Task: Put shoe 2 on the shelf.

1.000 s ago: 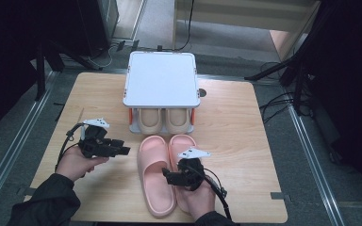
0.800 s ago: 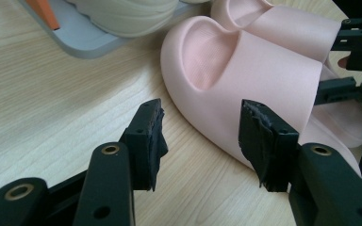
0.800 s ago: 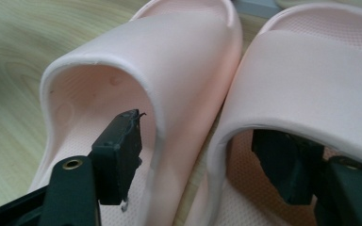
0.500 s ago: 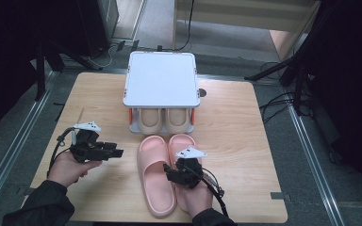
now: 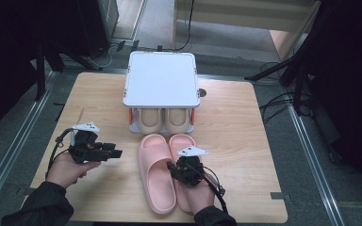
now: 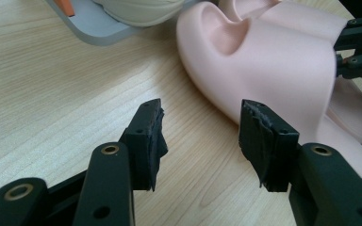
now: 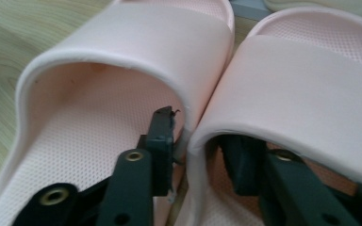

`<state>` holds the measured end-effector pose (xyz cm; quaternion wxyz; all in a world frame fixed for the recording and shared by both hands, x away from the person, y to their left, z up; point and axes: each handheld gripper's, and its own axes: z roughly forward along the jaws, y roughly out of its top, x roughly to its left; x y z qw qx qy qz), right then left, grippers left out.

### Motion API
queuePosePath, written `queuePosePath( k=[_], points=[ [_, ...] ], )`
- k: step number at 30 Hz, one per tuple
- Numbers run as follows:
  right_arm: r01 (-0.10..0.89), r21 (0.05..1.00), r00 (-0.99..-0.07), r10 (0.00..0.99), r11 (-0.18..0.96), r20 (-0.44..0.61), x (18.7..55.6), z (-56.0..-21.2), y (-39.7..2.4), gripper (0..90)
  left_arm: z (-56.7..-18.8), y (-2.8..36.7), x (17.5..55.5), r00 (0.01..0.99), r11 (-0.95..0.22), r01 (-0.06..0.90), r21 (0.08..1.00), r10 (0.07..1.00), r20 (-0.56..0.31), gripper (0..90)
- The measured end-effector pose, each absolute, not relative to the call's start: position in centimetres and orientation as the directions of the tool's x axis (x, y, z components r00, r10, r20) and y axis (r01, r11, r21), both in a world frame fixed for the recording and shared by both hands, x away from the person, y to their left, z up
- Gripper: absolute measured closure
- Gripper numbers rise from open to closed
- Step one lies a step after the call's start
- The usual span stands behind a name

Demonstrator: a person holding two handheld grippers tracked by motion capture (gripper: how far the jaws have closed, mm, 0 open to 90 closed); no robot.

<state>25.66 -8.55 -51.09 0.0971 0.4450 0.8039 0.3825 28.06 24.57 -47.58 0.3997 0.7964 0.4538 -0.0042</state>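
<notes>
On the left of the wooden table [image 5: 245, 122], the left gripper [image 5: 115, 153] hovers just above the boards with its black jaws apart and nothing between them, aimed toward the slippers. Nearer the middle lies the pair of pale pink, moulded foam slide slippers [image 5: 156, 175], side by side and touching, toes pointing at a small white-topped shoe rack [image 5: 161, 78] that holds a cream pair [image 5: 163, 120] on its lower shelf. The right gripper [image 5: 185, 170] sits over the pair's inner edges; in the right gripper view one jaw is inside the left slipper [image 7: 122, 75] and the other under the strap of the right slipper [image 7: 306, 99], and the jaws have just been closing on the two touching inner walls, though firm pressing is not clear. The slippers look light, soft and springy, with a matte, grippy surface. Pinching both inner walls together should lift the pair; the foam will likely squash, so a deep bite seems wise.
</notes>
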Motion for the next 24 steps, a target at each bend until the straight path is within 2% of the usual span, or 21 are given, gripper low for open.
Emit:
queuePosePath(
  k=[5,12,24],
  points=[
    [0.65,0.694,-0.584,0.787,0.309,0.197,25.8,-51.0,-8.7,70.0,-47.6,24.7,28.1,0.587,-0.266,0.725,0.635,0.72,-0.369,49.6],
    [0.693,0.674,-0.552,0.789,0.255,0.269,26.2,-50.6,-9.5,74.6,-47.6,24.7,28.1,0.586,-0.266,0.726,0.635,0.721,-0.369,49.6],
    [0.689,0.671,-0.564,0.785,0.273,0.258,26.0,-50.3,-10.5,77.9,-47.3,24.3,28.7,0.606,-0.275,0.709,0.649,0.708,-0.362,48.9]
  ],
)
